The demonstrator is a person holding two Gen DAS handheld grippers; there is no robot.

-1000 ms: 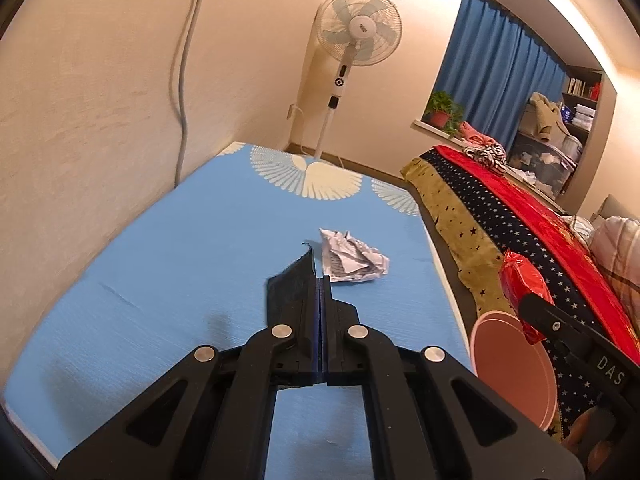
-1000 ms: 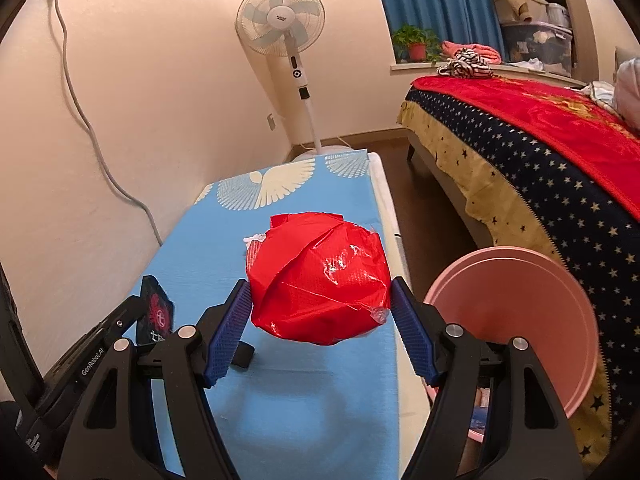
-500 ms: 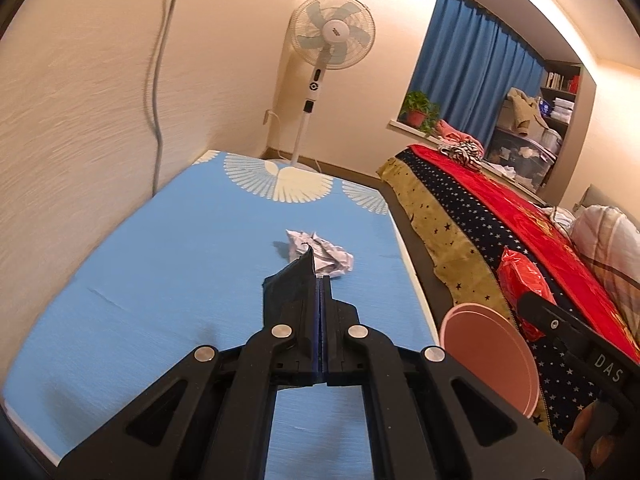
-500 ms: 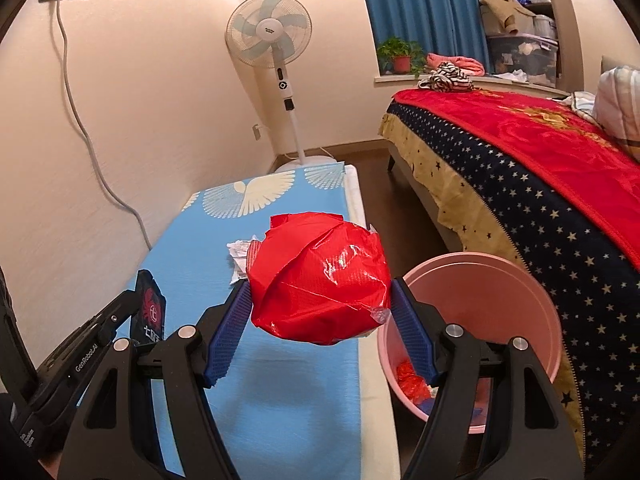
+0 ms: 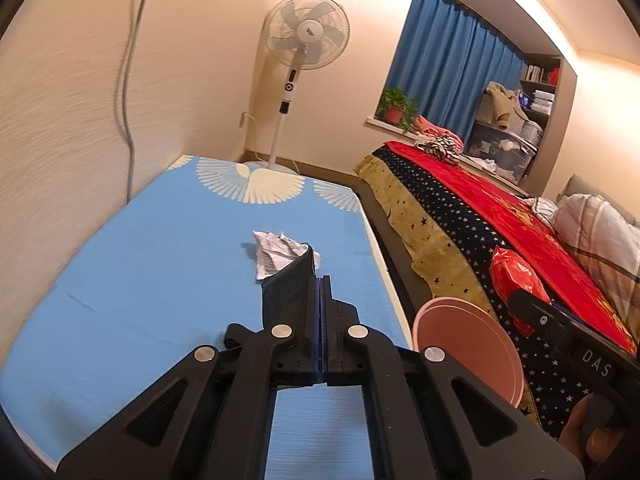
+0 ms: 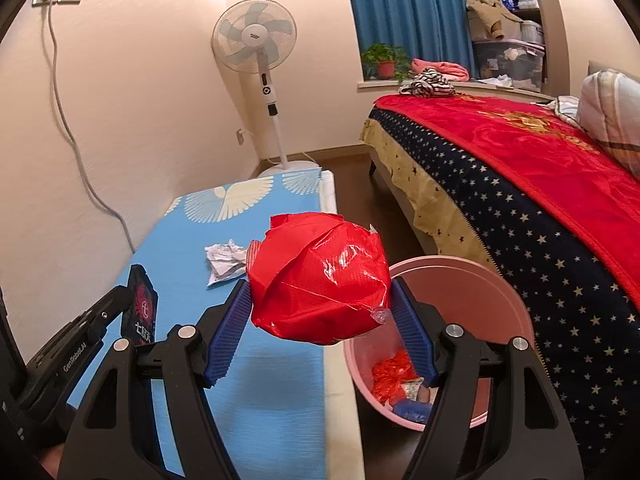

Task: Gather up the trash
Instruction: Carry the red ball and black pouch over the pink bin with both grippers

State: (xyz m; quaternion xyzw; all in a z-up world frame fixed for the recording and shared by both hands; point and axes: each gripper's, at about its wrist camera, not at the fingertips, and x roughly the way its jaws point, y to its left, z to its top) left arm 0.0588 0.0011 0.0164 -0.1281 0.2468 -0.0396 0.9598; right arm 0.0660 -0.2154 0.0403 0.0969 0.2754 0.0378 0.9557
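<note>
Right wrist view: the right tool [image 6: 320, 304] is clamped on a crumpled red plastic bag [image 6: 318, 276], its blue pads pressing the bundle from both sides with the jaws set wide. The bag hangs above the edge of the blue mat [image 6: 248, 380], partly over the near rim of the pink bin [image 6: 516, 320] standing on the floor between mat and bed [image 6: 520, 184]. The bin already holds red and blue scraps.

Judgement on the step in hand: delivery of the bag to the bin. To do it well, the bundle should be carried fully over the bin mouth before the jaws part; released from here it could catch the rim and fall on the mat. The light, springy plastic may cling to a pad, so a full opening is advisable.

The left tool [image 5: 318, 292] is fully clenched, pinching a flat dark packet [image 5: 286, 286] that stands up between the pads; in the right wrist view the packet [image 6: 142, 312] shows a red emblem. It awaits the same bin [image 5: 472, 344], which lies to its right.

Beyond the left tool, a crumpled white paper [image 5: 276, 252] rests on the mat, uncollected. Farther off stand a pedestal fan [image 5: 304, 36] and blue curtains [image 5: 452, 64].
</note>
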